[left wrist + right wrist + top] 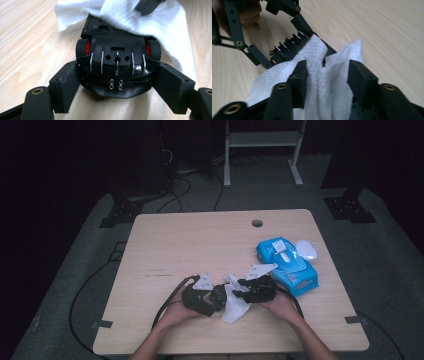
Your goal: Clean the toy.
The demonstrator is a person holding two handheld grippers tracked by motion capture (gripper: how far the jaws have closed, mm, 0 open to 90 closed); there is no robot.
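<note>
Beside the wipes pack [289, 263], our left tool [117, 82] clamps the toy car [117, 57]; right tool [325, 75] stands apart around the wipe [329, 85]. Next, we'd regrip and keep wiping.

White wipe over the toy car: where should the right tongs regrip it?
Grip the raised fold of the white wipe standing between the open right tongs, coming from the car's far end; that ridge is free of the toy car.
</note>
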